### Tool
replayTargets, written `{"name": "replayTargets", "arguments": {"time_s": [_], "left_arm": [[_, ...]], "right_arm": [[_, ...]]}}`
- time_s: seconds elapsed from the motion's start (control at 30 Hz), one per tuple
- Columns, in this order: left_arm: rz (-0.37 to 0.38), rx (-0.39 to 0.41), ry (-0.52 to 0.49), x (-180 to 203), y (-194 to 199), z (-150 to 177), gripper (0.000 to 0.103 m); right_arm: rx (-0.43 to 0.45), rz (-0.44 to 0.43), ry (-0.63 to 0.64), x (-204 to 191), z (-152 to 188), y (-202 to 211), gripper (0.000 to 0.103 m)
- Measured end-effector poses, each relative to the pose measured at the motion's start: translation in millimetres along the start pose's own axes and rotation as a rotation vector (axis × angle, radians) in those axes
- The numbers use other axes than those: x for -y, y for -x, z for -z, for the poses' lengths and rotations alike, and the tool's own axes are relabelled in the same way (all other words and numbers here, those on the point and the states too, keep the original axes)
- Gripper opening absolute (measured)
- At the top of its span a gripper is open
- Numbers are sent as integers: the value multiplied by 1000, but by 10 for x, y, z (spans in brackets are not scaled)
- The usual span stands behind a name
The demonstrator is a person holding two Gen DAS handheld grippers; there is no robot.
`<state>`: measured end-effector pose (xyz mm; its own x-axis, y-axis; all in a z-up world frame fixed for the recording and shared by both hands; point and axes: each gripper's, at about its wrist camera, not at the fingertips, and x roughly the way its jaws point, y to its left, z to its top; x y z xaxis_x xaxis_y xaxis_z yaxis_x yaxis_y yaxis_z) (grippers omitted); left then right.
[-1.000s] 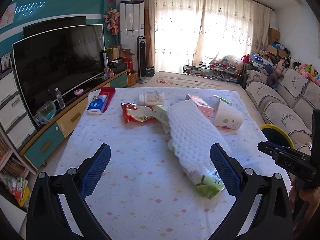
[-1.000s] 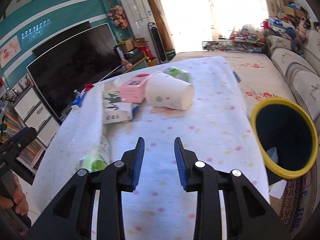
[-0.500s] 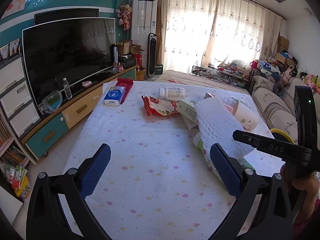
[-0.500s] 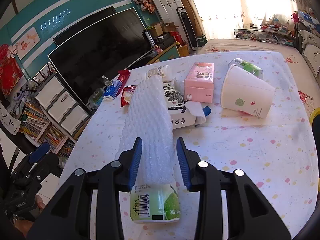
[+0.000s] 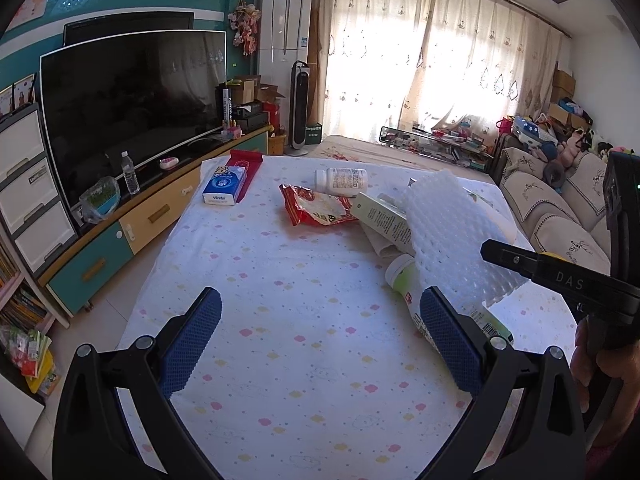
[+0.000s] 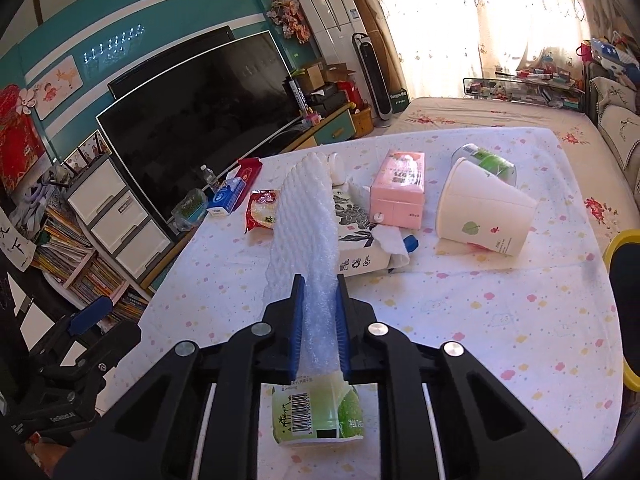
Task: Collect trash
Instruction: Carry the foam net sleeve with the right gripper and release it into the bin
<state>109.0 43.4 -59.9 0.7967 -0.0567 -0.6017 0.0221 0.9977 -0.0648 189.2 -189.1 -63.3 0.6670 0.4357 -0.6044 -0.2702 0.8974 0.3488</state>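
Observation:
A white foam packing sheet [image 6: 308,220] lies across the trash on the dotted table, over a green-labelled bottle [image 6: 316,414]. My right gripper [image 6: 318,300] is shut on the near end of the foam sheet. In the left wrist view the foam sheet [image 5: 448,232] and the bottle [image 5: 404,276] lie at the right, with the right gripper's black body over them. My left gripper [image 5: 320,332] is open and empty above the bare near part of the table. A yellow-rimmed bin [image 6: 624,304] stands off the table's right edge.
Other trash lies on the table: a red snack bag [image 5: 316,210], a white pill bottle [image 5: 340,180], a blue tissue pack [image 5: 224,186], a pink box [image 6: 398,188], a tipped paper cup [image 6: 484,214]. A TV cabinet [image 5: 100,240] runs along the left, a sofa [image 5: 560,216] along the right.
My right gripper has swung left from the open table onto the foam sheet and closed on its near end. My left gripper has drawn back and to the left, still open.

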Motion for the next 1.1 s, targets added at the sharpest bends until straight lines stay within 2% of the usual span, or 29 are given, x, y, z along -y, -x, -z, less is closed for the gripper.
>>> {"name": "replayTargets", "arguments": {"time_s": [0.07,0.27,0.5,0.83,1.1], "left_arm": [[2,-2,-7,38,-1,8,98],[19,-10,-38,197,-6,26,98],[52,-32,-75,420,-73,49,98],[110,-101,-132,863,-300,149,98],[137,-152,-116,1142,-479,179,98]], "right_arm": [[28,15,2,33,-29,89,14],[116,138,-23,349,-81,367,14],[176,353,-96,1043,-86,643,14],[152,637,-193,2249,14,863,15],[85,732,-254,2936,226,752,17]]}}
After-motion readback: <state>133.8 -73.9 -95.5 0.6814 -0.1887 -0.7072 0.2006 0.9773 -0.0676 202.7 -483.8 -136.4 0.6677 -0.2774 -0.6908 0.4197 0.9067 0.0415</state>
